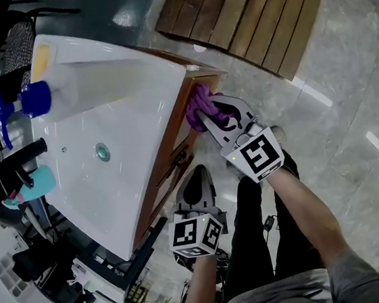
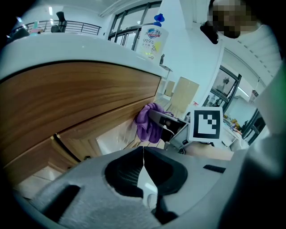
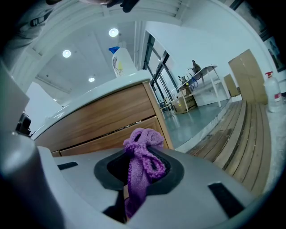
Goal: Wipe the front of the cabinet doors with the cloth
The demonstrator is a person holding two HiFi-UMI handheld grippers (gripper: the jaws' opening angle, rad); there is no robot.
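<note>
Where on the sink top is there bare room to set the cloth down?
The basin around the drain is bare, as is the sink rim along the cabinet. The side by the tap is crowded: bottle, teal item. The right tongs hold the cloth.

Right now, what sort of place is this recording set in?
Probably a bathroom vanity, perhaps in a showroom or lab: a white basin with a drain, a wooden cabinet beneath it, and a blue-capped bottle on the counter.
</note>
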